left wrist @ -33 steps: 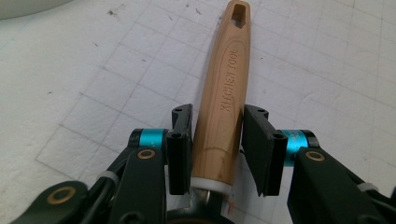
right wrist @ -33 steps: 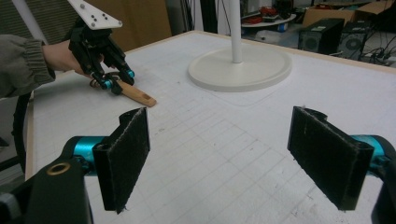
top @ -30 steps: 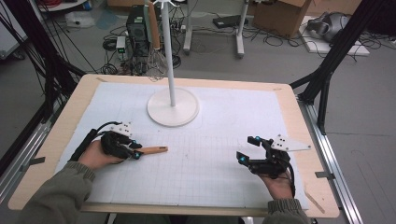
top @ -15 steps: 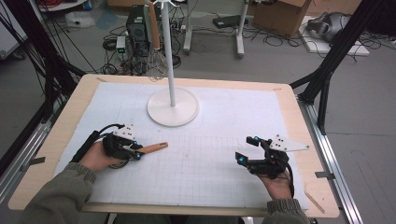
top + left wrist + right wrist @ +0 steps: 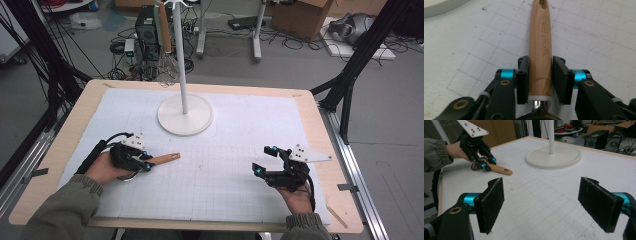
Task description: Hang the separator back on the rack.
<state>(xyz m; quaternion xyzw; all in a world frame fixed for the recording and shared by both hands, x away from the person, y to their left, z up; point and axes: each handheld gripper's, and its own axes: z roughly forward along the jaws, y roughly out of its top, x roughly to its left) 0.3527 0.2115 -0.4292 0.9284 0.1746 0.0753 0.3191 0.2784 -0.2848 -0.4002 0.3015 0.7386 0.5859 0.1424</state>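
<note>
little had moved since the earlier frames: both hands kept their places, and the wooden handle [image 5: 161, 159] lay on the surface [image 5: 240, 150] much as before, pointing from the left hand-held gripper [image 5: 145, 162] toward the middle of the grid mat. that gripper's jaws had just been opening again after a slight squeeze, with the handle between them.

in the left gripper view the handle [image 5: 541, 47] ran straight up the middle between the two black jaws, its white collar and metal end low at the bottom edge. the left jaw sat against the wood; the right one stood just off it with a thin gap, so the hold looked loose rather than clamped. the far end of the handle had a hole in it.

the right hand-held gripper [image 5: 260, 161] rested near the right front of the surface, well apart from the handle, its jaws standing wide with nothing between them [image 5: 541, 202].

a white stand [image 5: 185, 114] with a round base stood behind the handle, near the back middle, apart from it. a whisk [image 5: 167, 60] with a wooden grip hung from the top of the stand. nothing lay between the handle and the stand.

the words "kitchen tool" were pressed into the wood, reading along its length.
</note>
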